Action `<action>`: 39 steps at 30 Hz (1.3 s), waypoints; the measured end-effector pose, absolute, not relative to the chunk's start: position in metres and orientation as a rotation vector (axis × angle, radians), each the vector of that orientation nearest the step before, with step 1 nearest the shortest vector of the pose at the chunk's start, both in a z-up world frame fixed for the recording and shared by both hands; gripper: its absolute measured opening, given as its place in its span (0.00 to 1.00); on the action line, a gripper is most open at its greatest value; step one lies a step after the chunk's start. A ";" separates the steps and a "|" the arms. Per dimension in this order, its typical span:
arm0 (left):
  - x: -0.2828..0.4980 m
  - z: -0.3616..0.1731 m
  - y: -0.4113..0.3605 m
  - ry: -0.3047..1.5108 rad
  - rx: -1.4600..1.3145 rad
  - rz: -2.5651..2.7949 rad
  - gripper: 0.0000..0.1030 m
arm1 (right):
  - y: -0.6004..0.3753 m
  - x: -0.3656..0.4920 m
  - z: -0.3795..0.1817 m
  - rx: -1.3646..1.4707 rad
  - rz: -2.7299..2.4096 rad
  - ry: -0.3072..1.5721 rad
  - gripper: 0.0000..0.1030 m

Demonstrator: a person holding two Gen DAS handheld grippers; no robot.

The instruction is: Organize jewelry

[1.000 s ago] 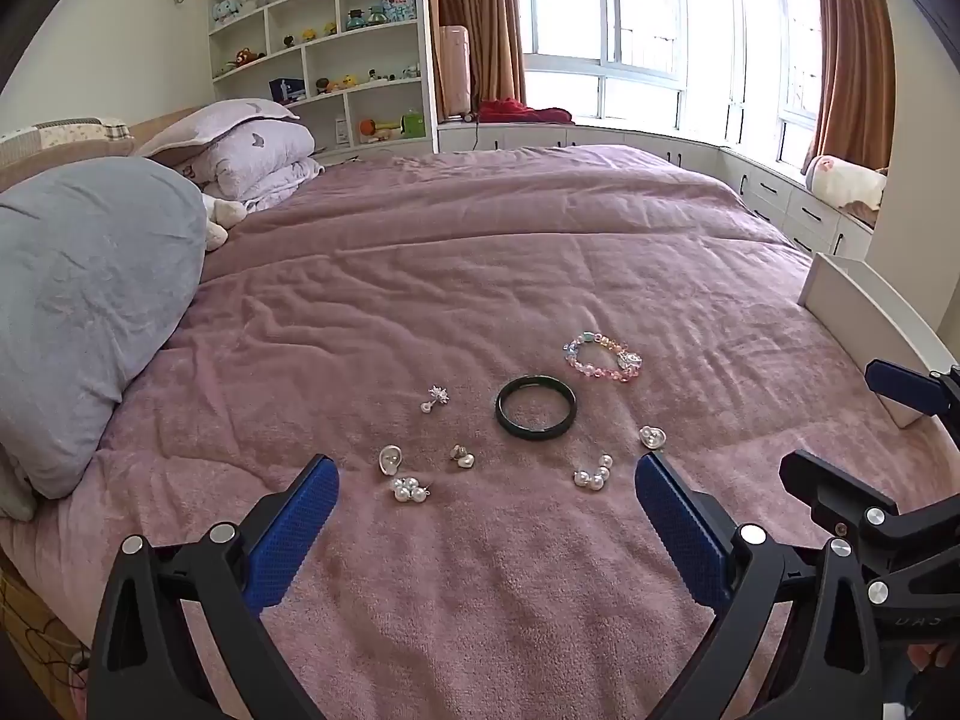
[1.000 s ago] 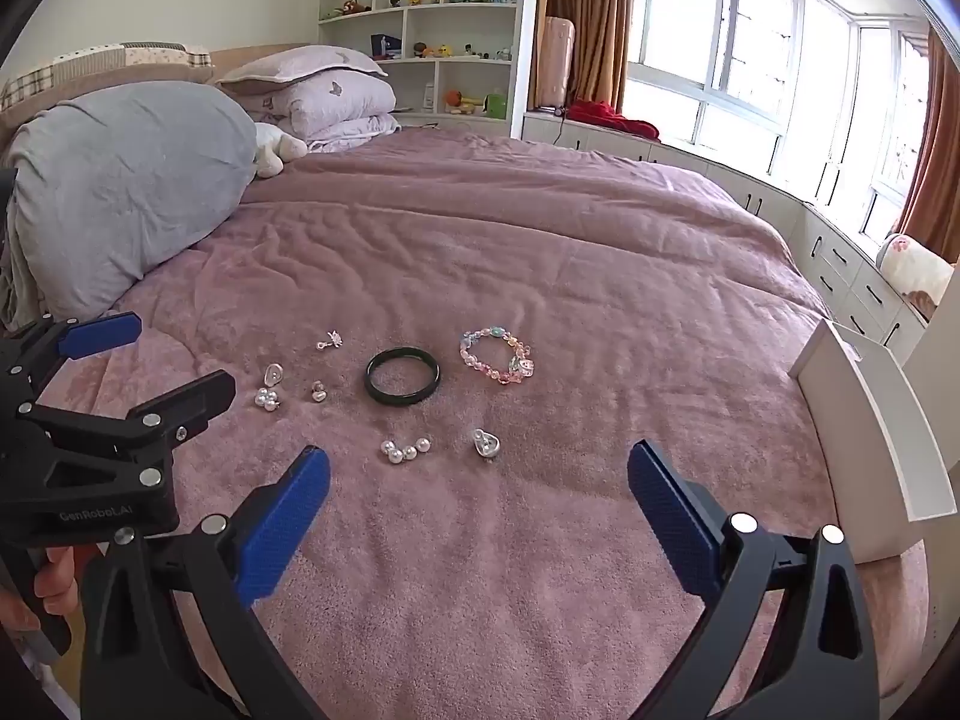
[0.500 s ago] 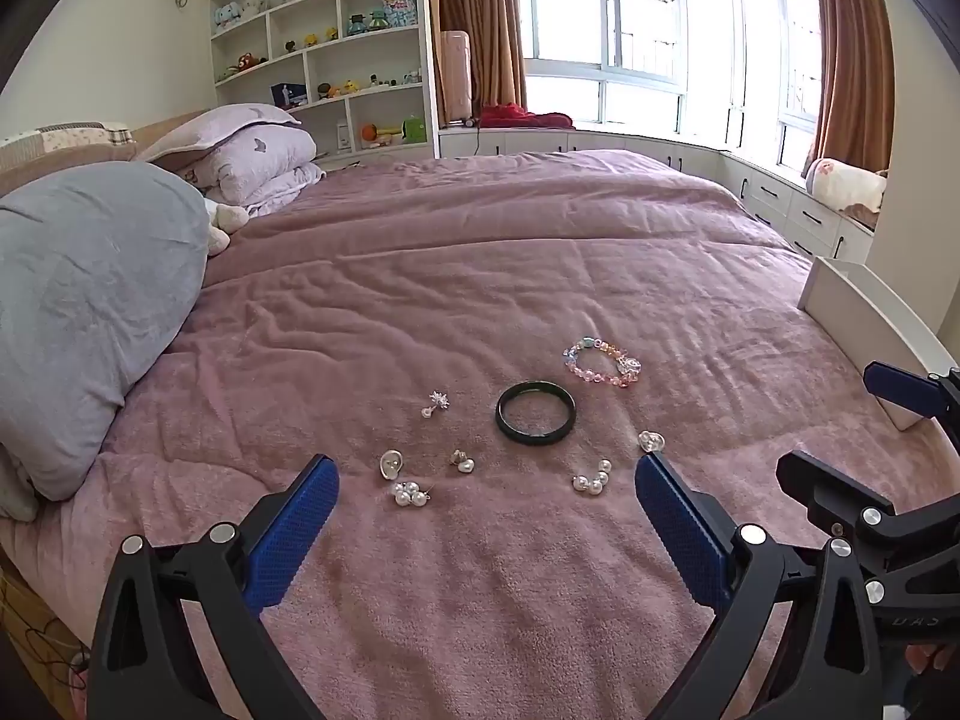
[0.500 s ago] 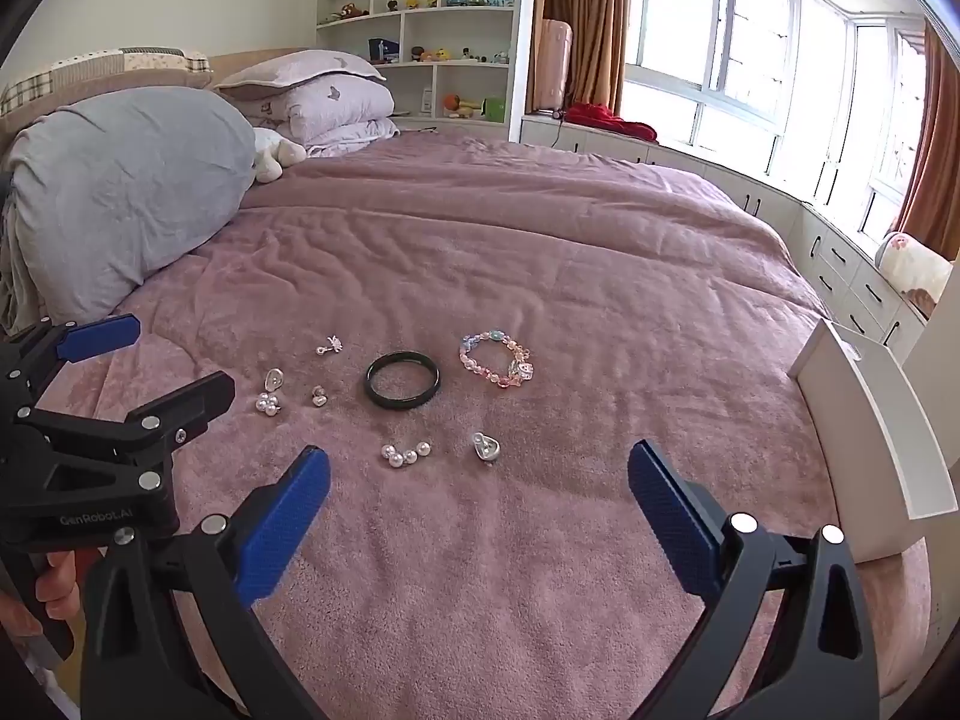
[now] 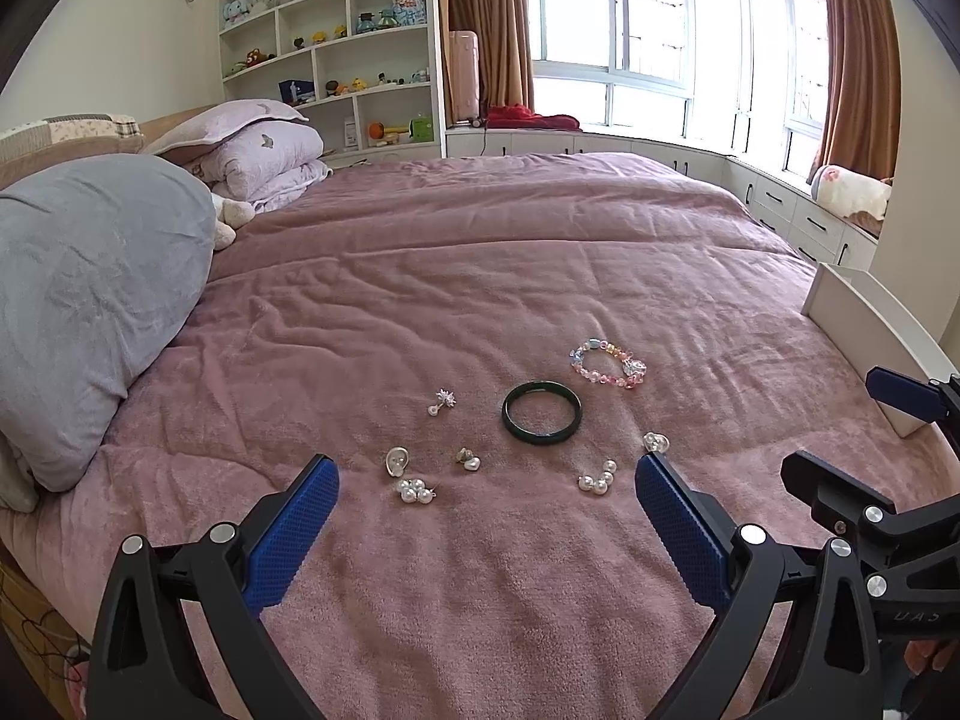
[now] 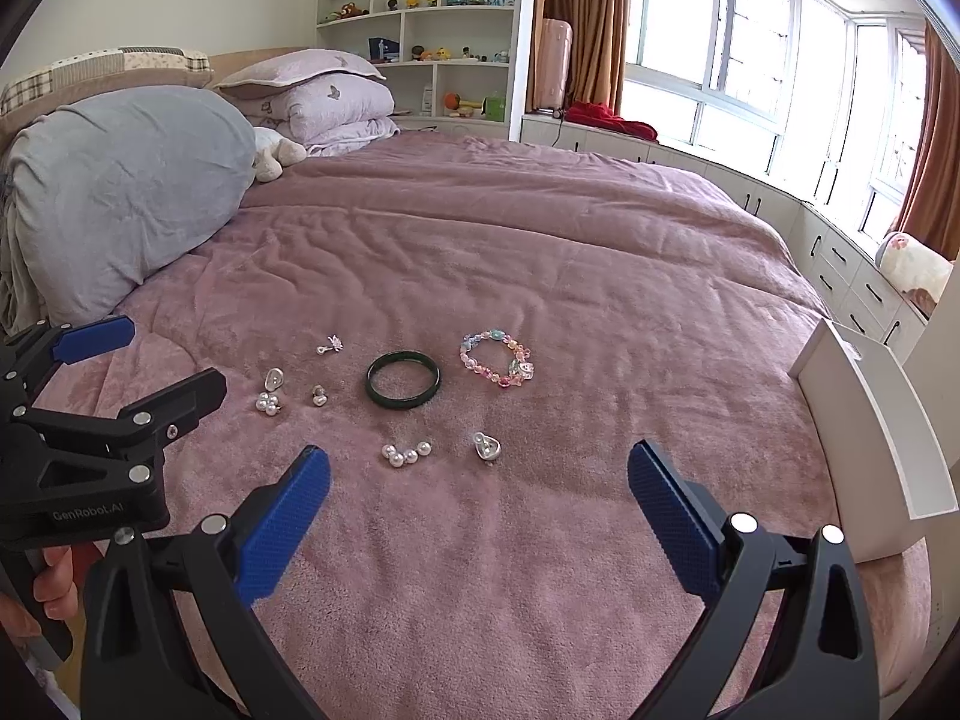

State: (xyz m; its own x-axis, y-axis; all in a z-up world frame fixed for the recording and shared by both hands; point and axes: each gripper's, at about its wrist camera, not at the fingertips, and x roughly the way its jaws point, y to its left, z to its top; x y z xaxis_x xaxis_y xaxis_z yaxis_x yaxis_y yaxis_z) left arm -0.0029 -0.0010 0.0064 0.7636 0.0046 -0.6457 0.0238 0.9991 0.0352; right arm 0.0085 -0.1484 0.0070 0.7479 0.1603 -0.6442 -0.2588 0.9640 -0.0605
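Jewelry lies on the pink bedspread: a dark green bangle, a pastel bead bracelet, a pearl cluster, a silver heart piece, and several small earrings at the left. My left gripper is open and empty, above the near edge, short of the earrings. My right gripper is open and empty, just short of the pearl cluster.
A white open box stands on the bed's right edge. A grey pillow lies at the left. Shelves and windows are far behind. Each gripper shows at the side of the other's view.
Both views have tilted down slightly, so the jewelry sits a little higher in frame. Nothing on the bed has moved, and both grippers stay open.
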 end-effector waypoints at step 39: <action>-0.006 0.002 -0.001 0.699 0.052 -0.015 0.97 | -0.151 0.008 0.007 -0.142 0.226 0.686 0.96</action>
State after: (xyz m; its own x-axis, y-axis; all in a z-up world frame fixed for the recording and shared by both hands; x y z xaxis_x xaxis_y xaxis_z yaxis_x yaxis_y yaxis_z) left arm -0.0058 -0.0006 0.0025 0.7652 0.0031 -0.6438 0.0315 0.9986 0.0422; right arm 0.0082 -0.1511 0.0075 0.7509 0.1600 -0.6407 -0.2530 0.9659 -0.0553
